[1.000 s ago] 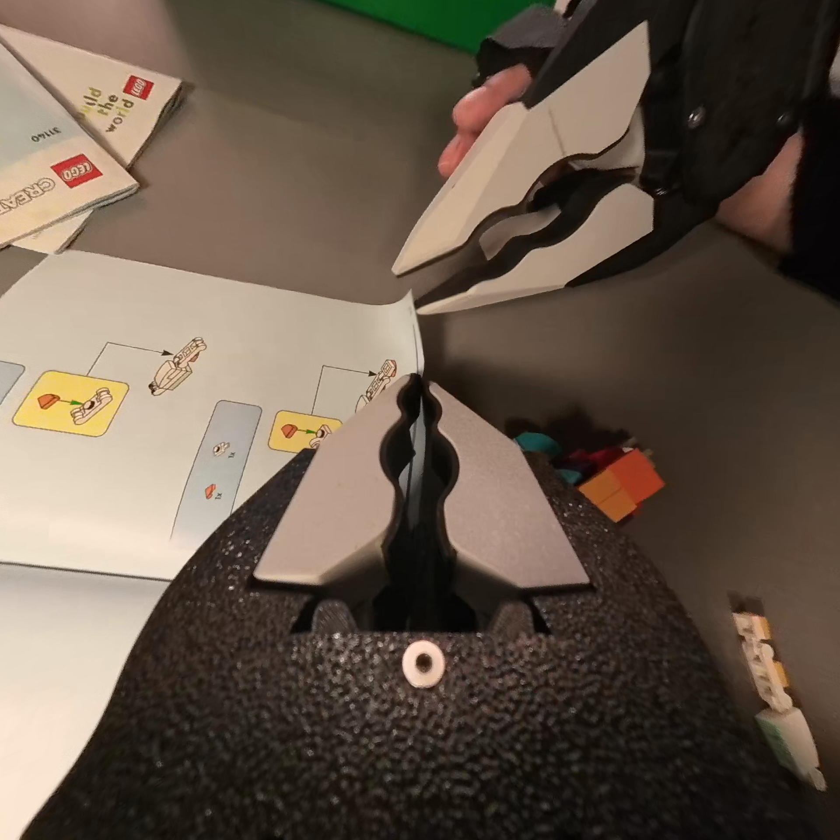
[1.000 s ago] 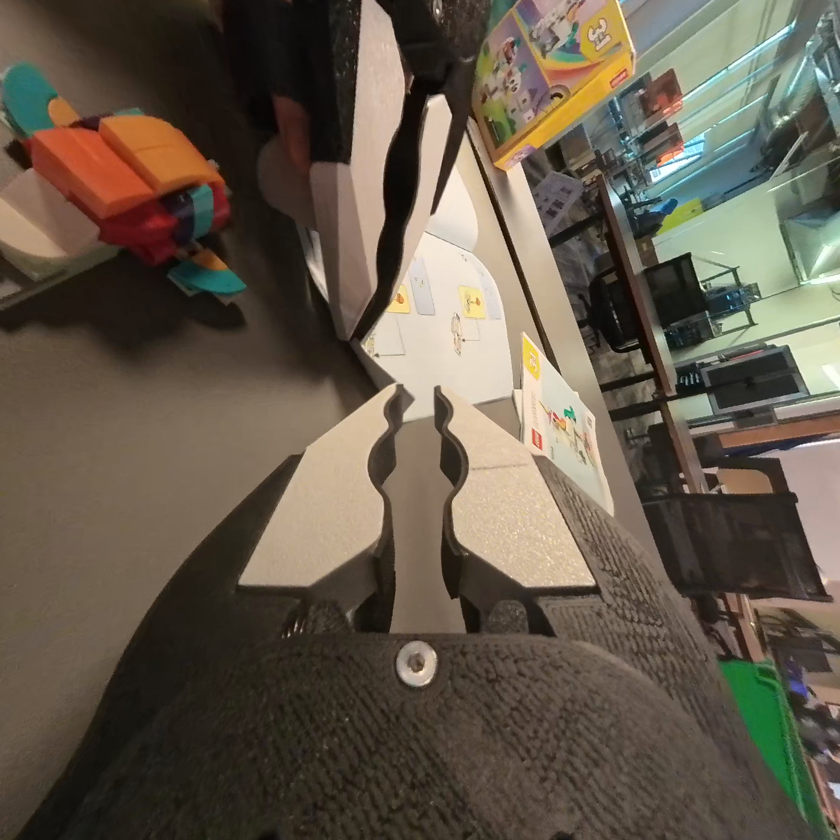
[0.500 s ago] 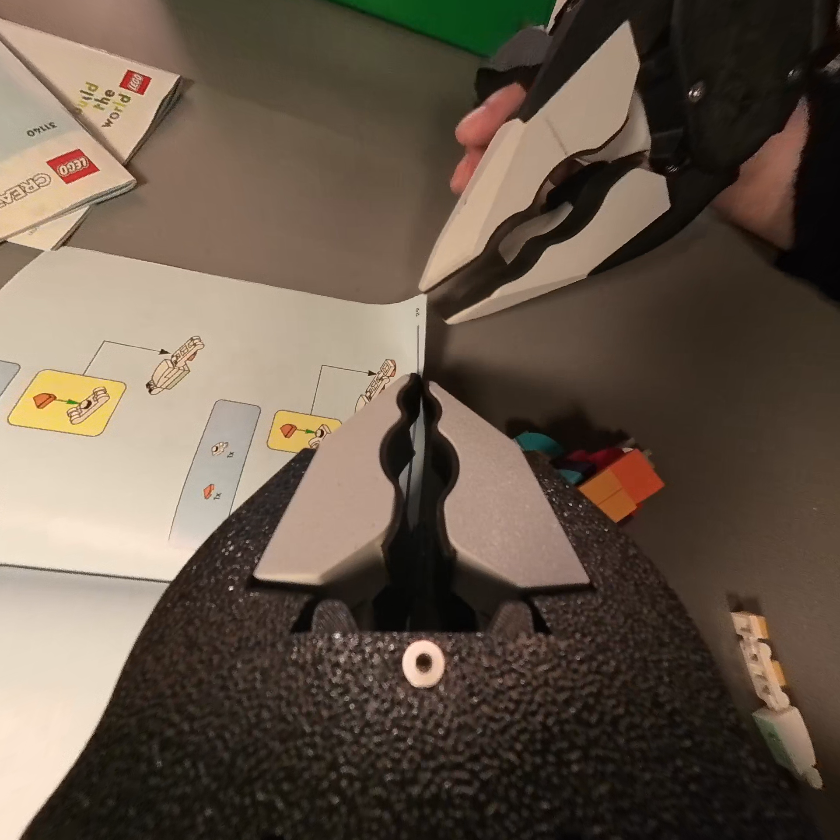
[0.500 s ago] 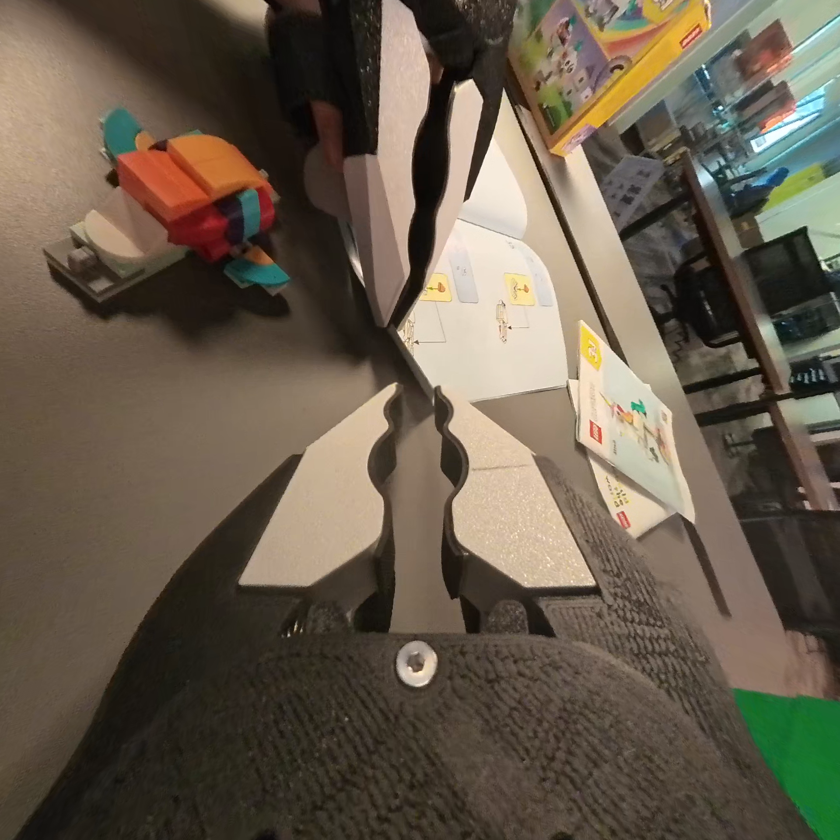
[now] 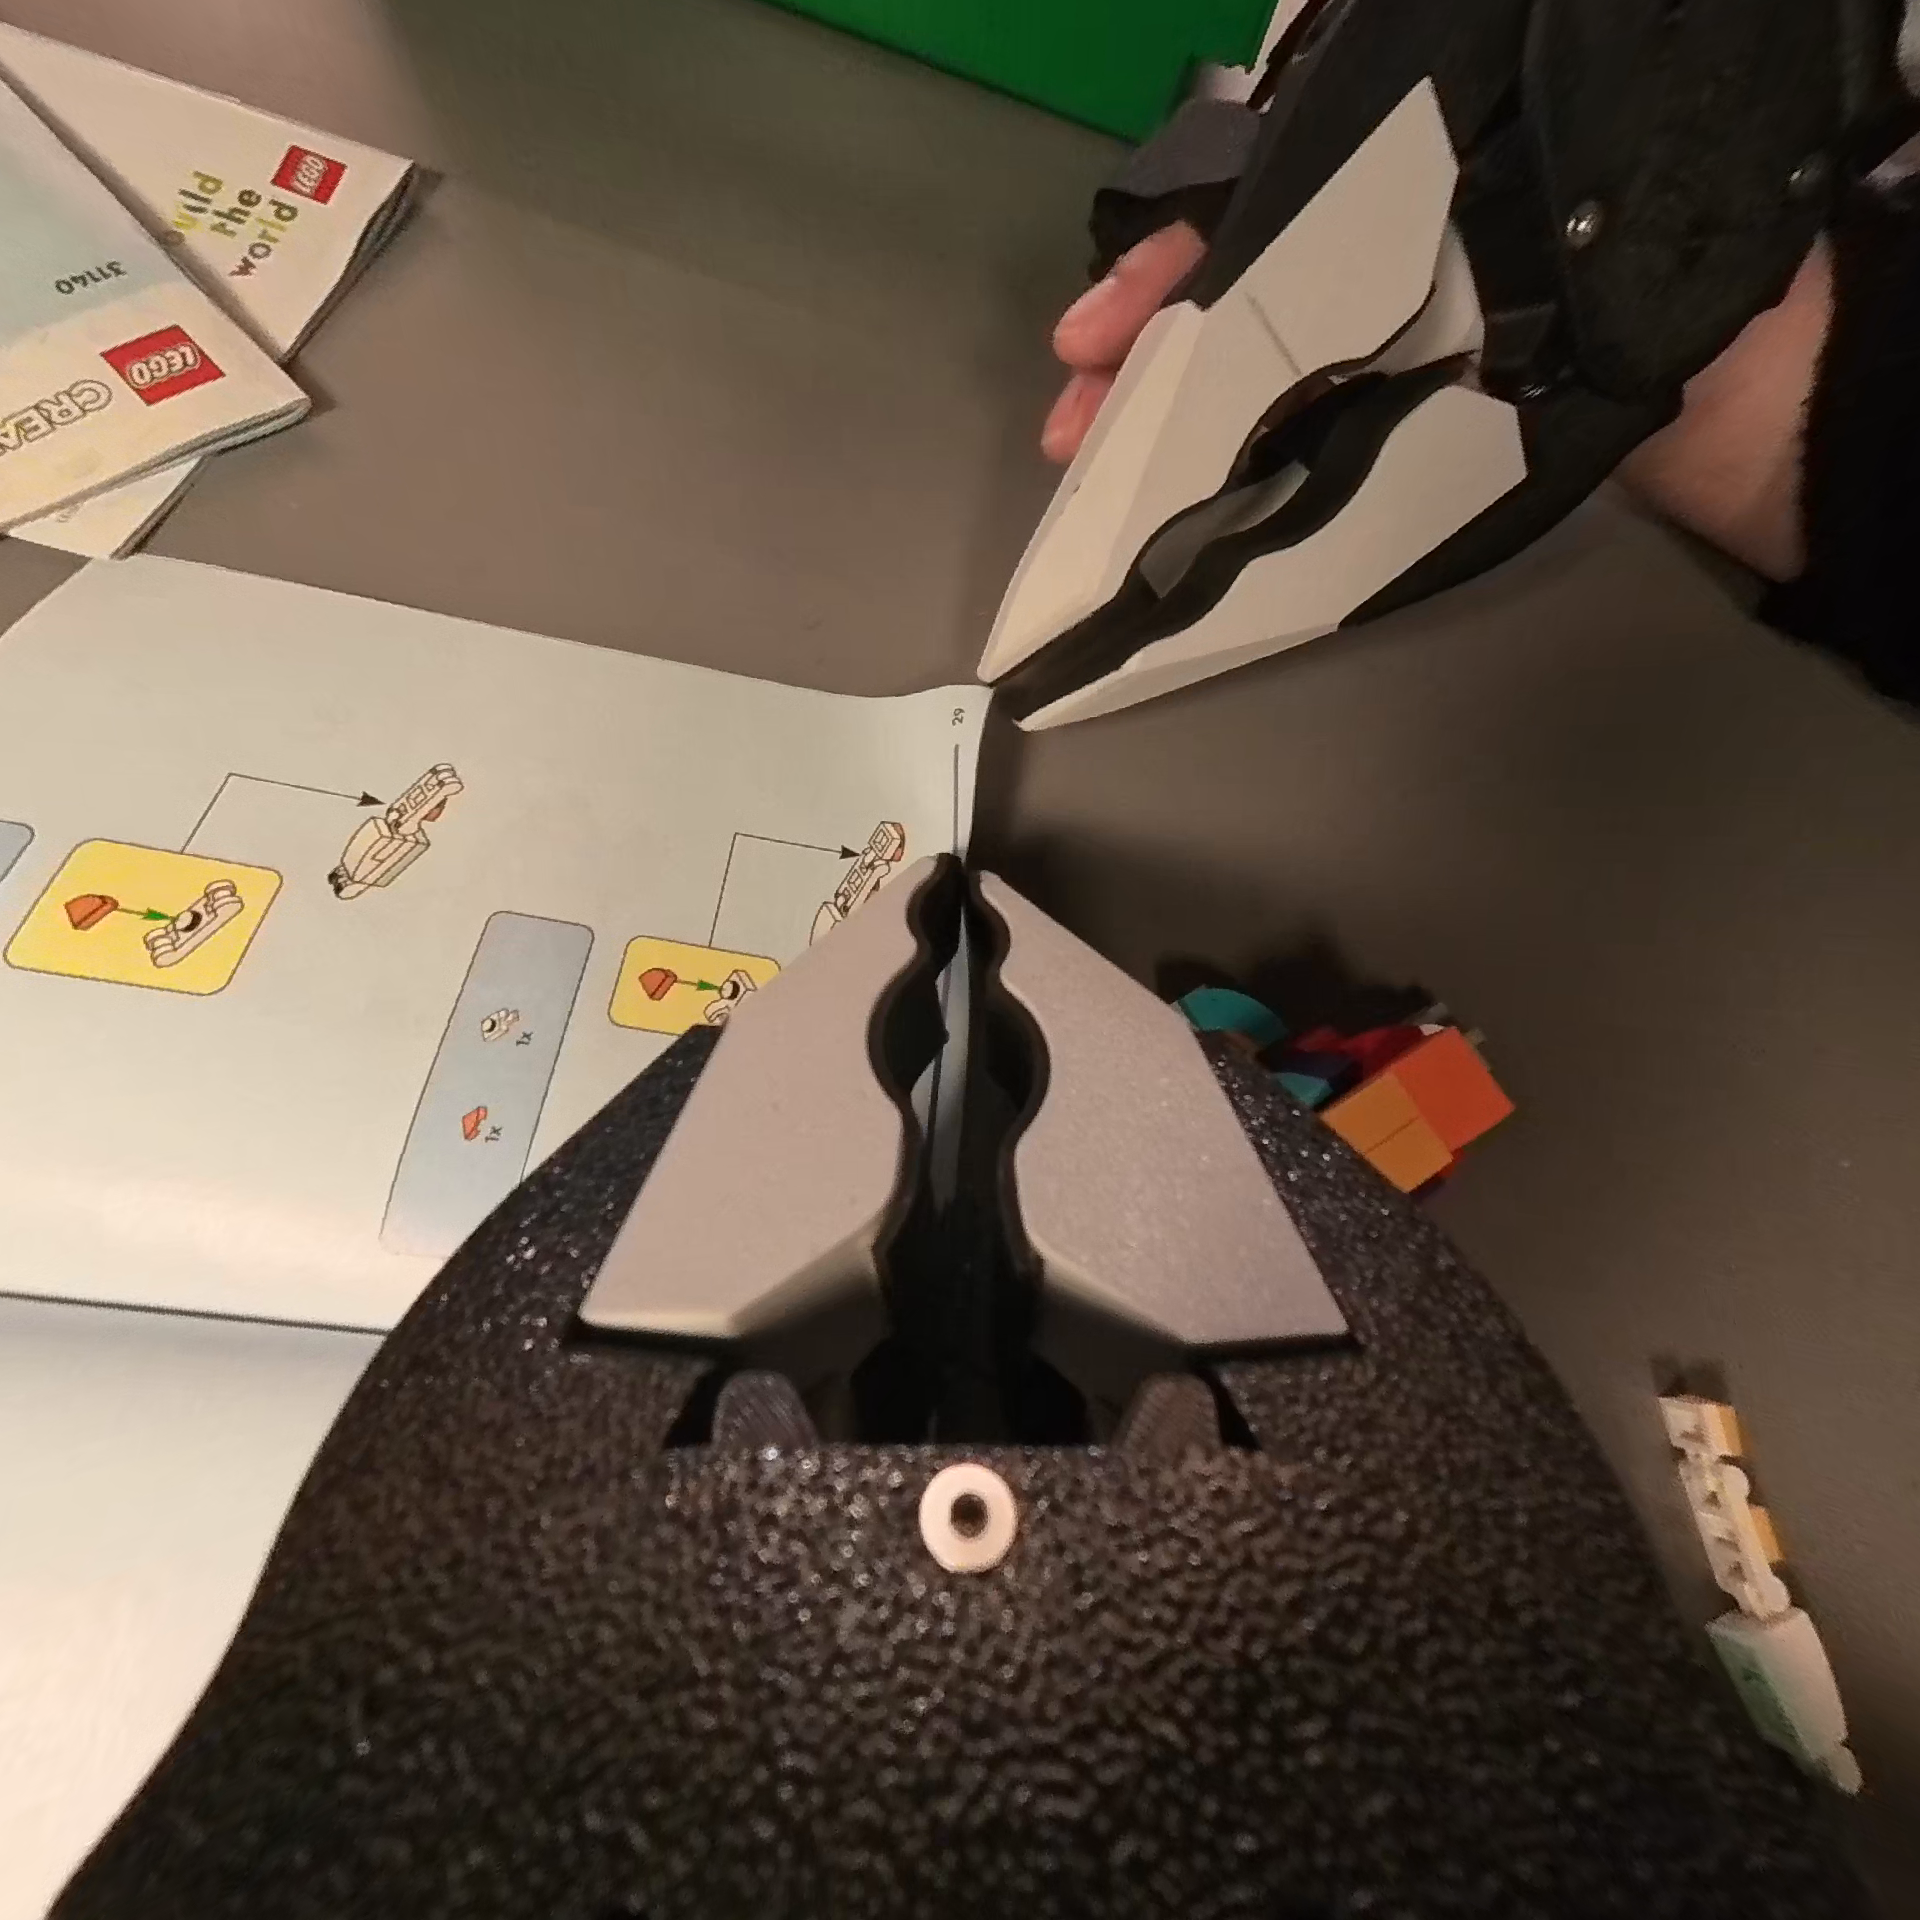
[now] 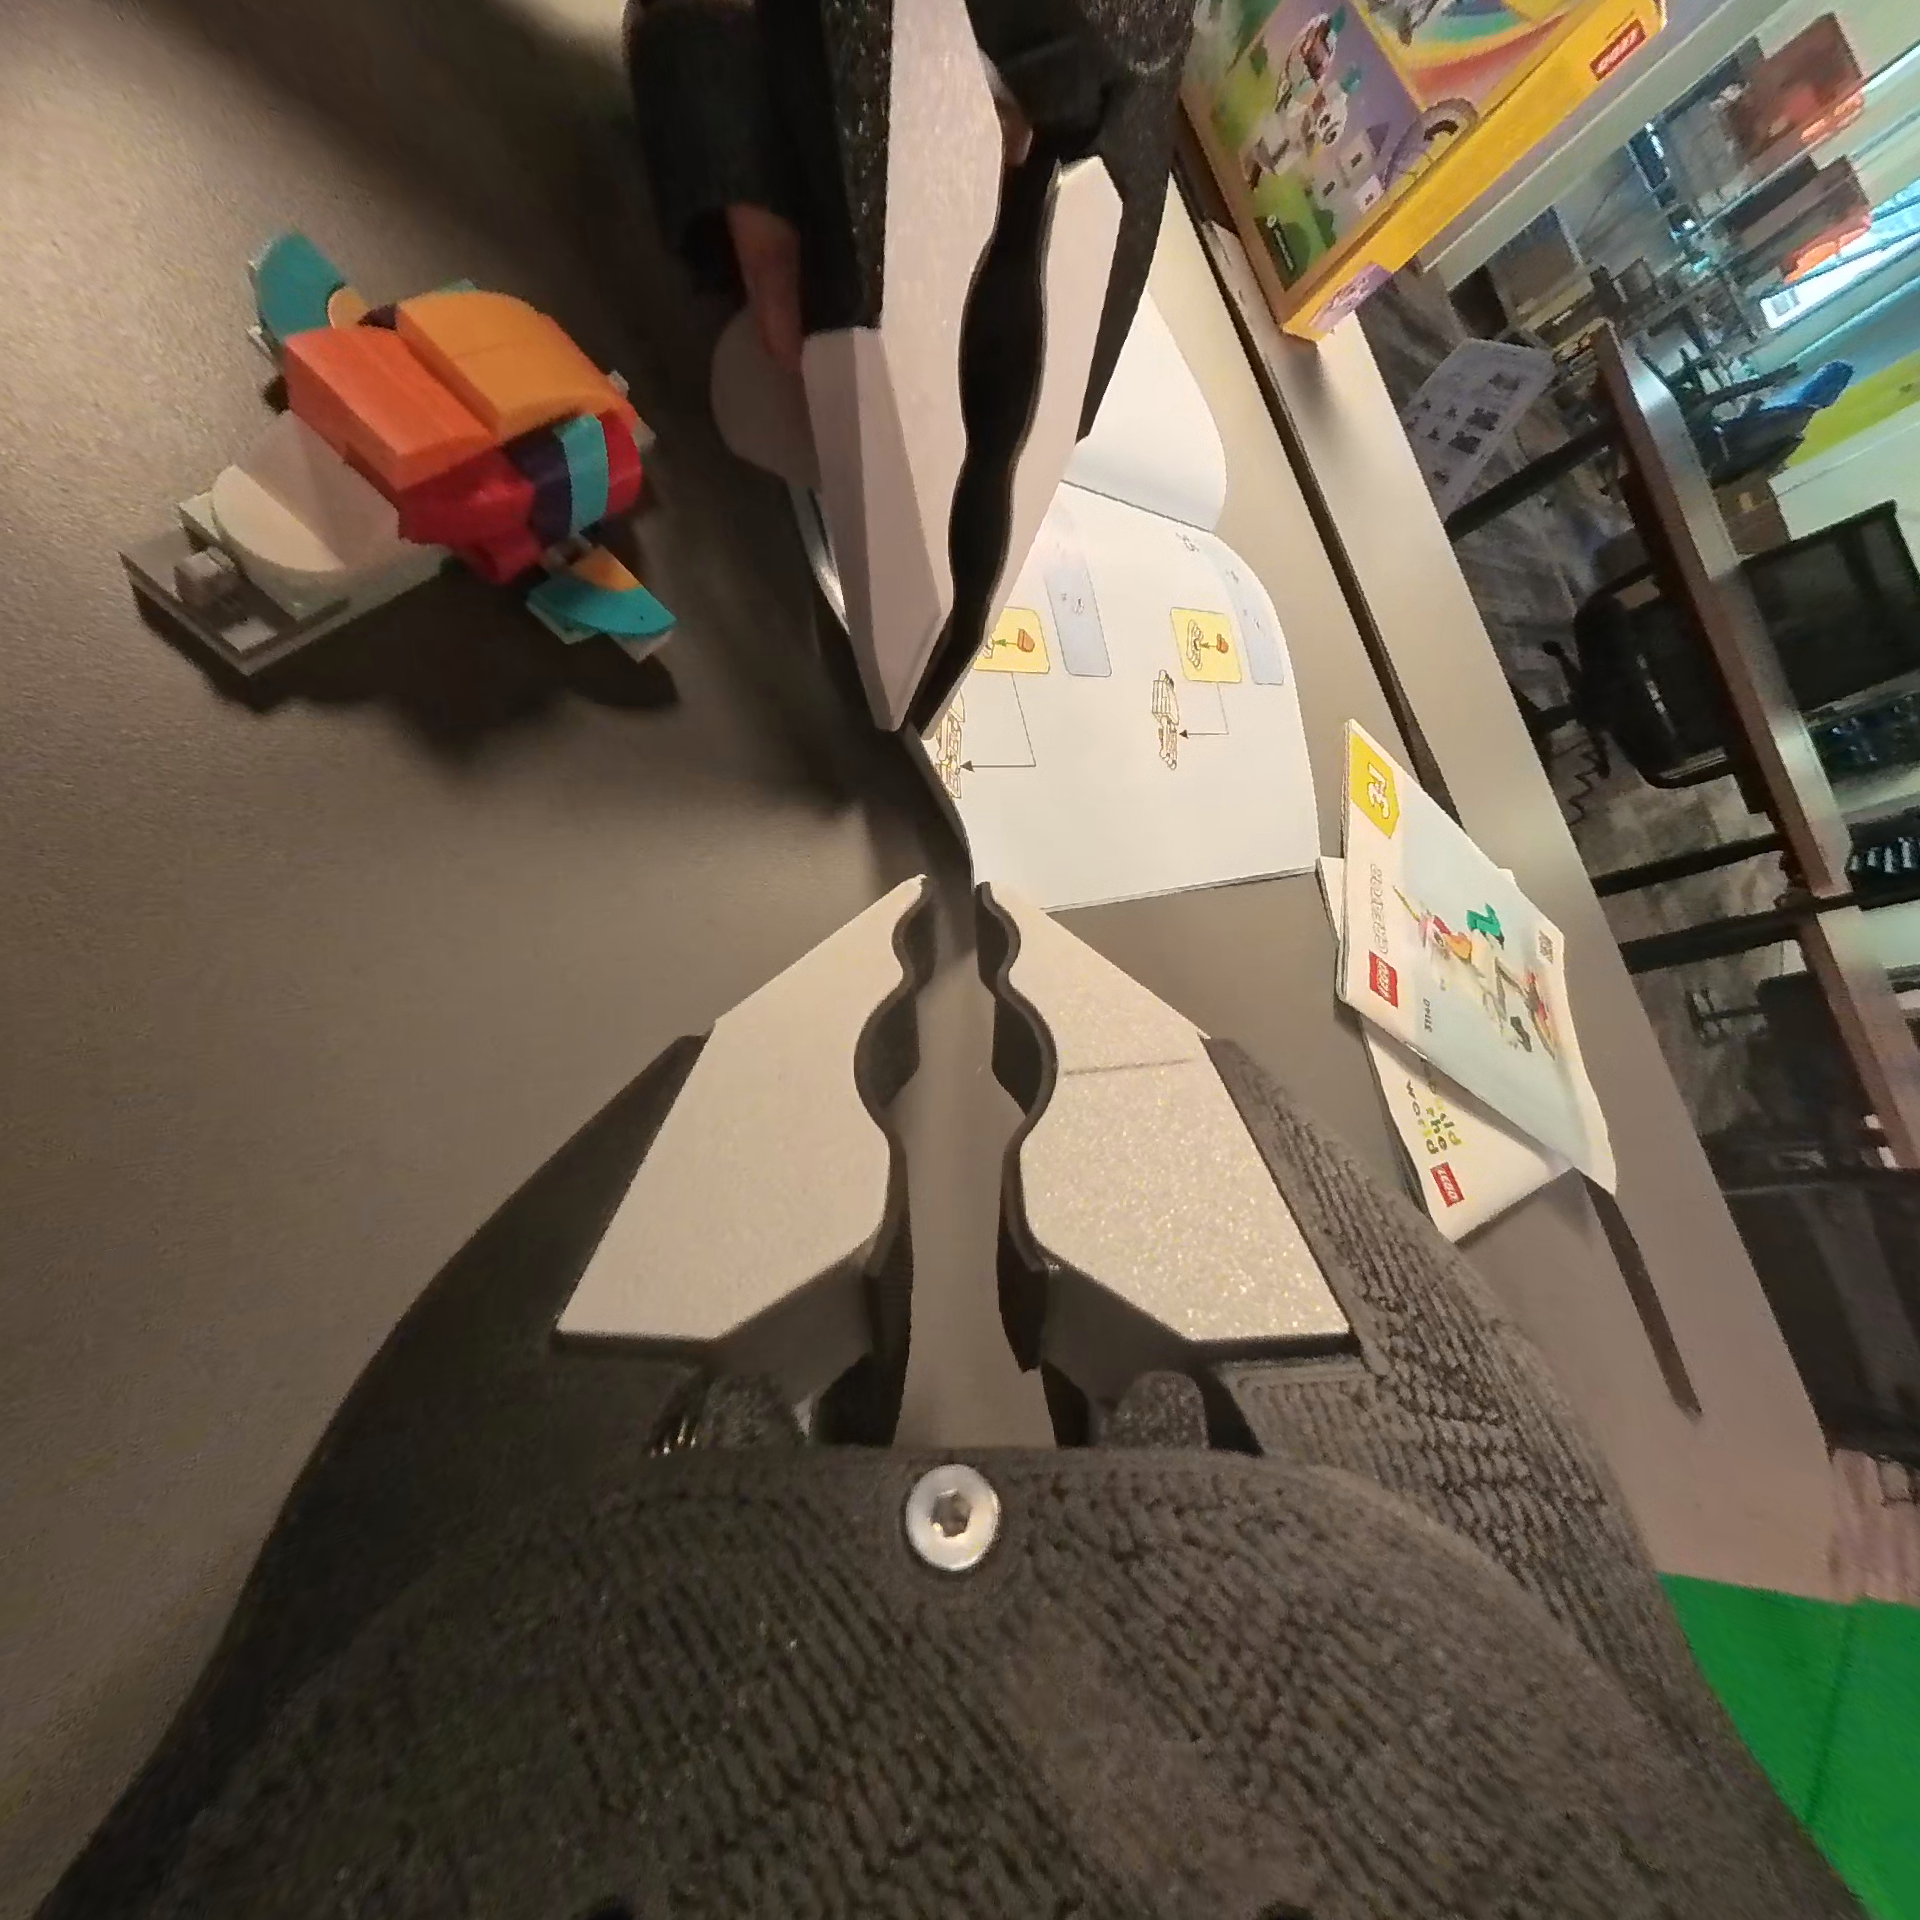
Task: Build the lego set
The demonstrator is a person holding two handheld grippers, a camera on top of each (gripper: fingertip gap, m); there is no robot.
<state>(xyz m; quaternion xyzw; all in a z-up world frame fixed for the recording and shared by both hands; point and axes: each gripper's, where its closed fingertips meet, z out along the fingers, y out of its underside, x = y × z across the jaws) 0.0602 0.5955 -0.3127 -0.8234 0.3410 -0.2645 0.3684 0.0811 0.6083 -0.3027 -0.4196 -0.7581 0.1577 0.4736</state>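
The open instruction booklet [image 5: 416, 831] lies on the grey table; it also shows in the right wrist view [image 6: 1122, 748]. My left gripper [image 5: 961, 873] is shut on the right edge of its page, which runs up between the fingers. In the right wrist view the left gripper [image 6: 925, 717] points down at that page edge. My right gripper [image 6: 951, 899] is open by a narrow gap and empty. In the left wrist view its tips [image 5: 1003, 698] sit right at the page's top corner. A colourful brick model [image 6: 457, 447] in orange, red and teal stands on a grey plate, and shows right of my left gripper [image 5: 1403, 1101].
A small white and tan brick piece [image 5: 1725, 1496] and a pale green piece [image 5: 1777, 1704] lie at the right. Closed booklets [image 5: 156, 343] [image 6: 1455, 987] lie beyond the open one. A yellow set box [image 6: 1403, 125] stands near the table edge. A green sheet [image 5: 987, 52] lies at the back. My two grippers' fingertips are within a few centimetres of each other.
My right gripper has moved a little down and right to the page's top corner and its jaws have narrowed. My left gripper still holds the page edge.
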